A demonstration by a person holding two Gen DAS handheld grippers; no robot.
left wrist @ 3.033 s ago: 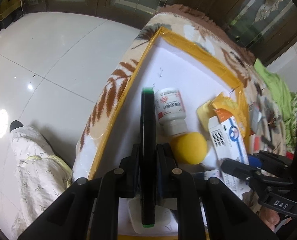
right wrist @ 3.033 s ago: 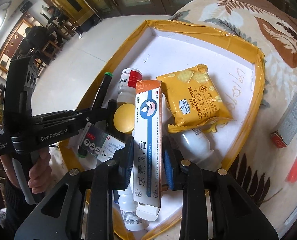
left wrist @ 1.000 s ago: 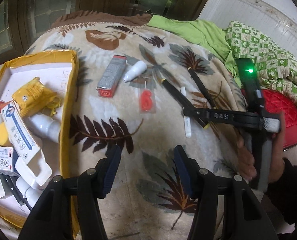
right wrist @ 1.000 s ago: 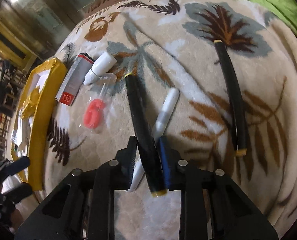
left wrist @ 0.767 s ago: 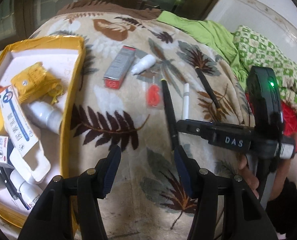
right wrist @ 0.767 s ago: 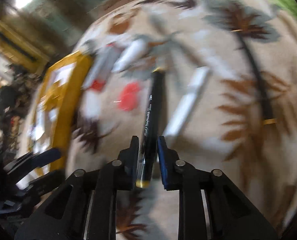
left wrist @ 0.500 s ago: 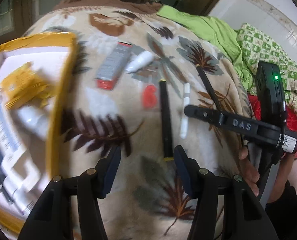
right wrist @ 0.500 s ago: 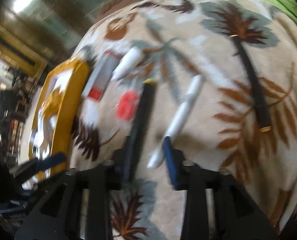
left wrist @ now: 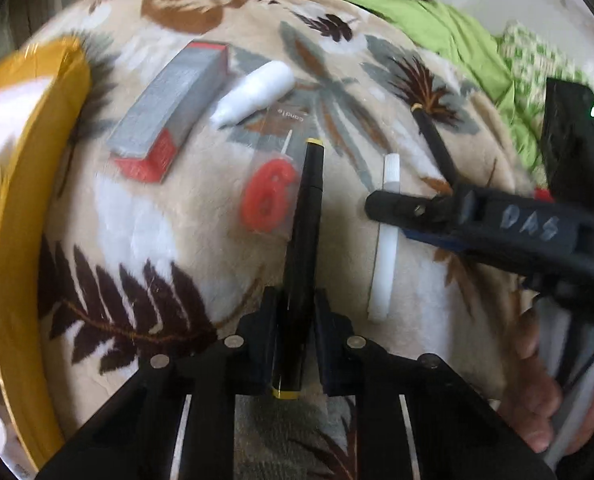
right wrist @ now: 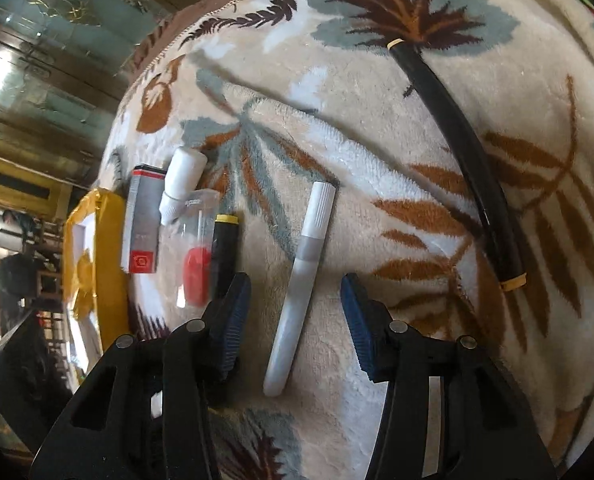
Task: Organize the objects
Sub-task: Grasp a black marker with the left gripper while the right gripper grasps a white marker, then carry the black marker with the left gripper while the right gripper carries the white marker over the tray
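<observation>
— What do the left tongs [left wrist: 295, 344] have?

— They are clamped on a black marker [left wrist: 303, 248], a long dark barrel with a yellow band at each end. It runs straight forward out from between the fingers, its near end poking back past the pads, its far tip beside the red "6" candle [left wrist: 268, 196] in a clear packet, which lies just left of the barrel on the leaf-patterned blanket [left wrist: 137, 264].

— And the right tongs [right wrist: 295, 320]?

— Spread wide, holding nothing. A white marker [right wrist: 303, 276] lies between the blue-padded fingers [right wrist: 233, 320], touching neither as far as I can tell, pointing forward and slightly right. It has a ribbed white cap at the far end and a grey band below it.

— What else lies on the blanket?

— Ahead and to the left of the left tongs, a grey box with a red end [left wrist: 173, 112] and, right of it, a small white bottle [left wrist: 253, 98] lying on its side. Further left is the yellow-rimmed tray [left wrist: 21, 216]; its contents are too blurred to name. Well to the right of the right tongs lies a second black marker [right wrist: 461, 156], also yellow-banded at both ends.
</observation>
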